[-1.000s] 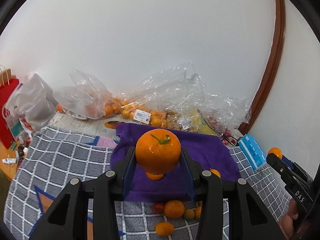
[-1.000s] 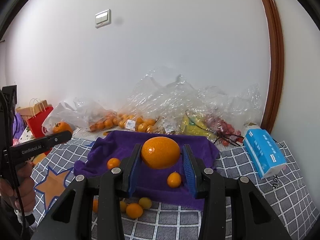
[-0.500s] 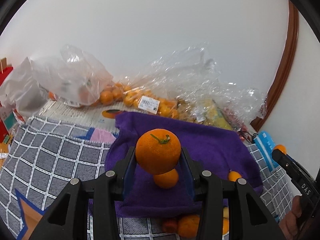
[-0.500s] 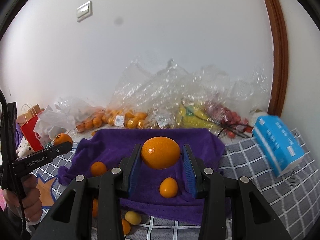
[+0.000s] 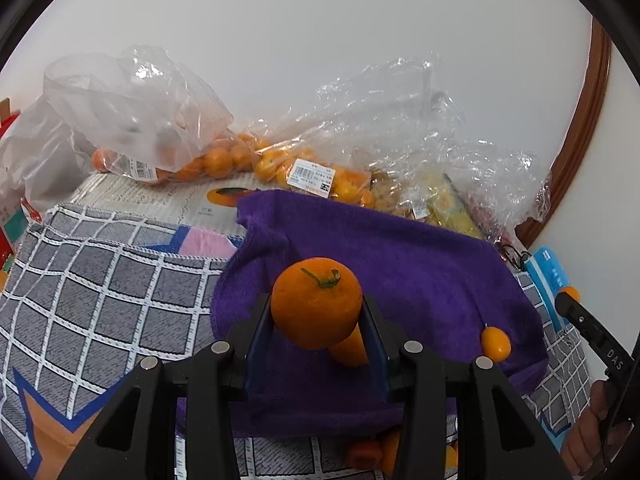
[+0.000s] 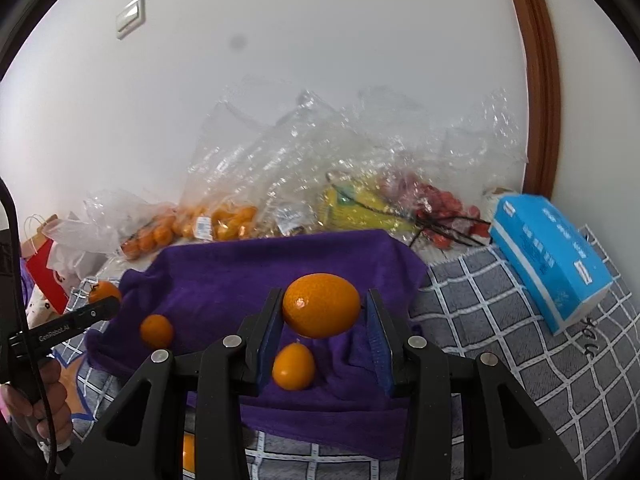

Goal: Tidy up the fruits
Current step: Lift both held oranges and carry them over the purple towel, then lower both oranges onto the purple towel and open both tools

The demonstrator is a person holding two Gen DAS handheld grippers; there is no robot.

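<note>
Holding 1 stemmed orange (image 5: 316, 304) between its blue pads, the left gripper (image 5: 316, 332) hangs over the purple towel (image 5: 400, 264). Pinching 1 smooth oval orange (image 6: 321, 311), the right gripper (image 6: 322, 320) hangs over the same towel. Loose on the towel: 1 small round orange (image 6: 157, 330) at its left part and 1 small oval fruit (image 6: 293, 366) just below the right gripper's load. Along the wall: clear plastic bags (image 6: 320, 168) of oranges and other fruit. On the checked cloth (image 6: 520, 320) at right: 1 blue tissue box (image 6: 548, 260).
</note>
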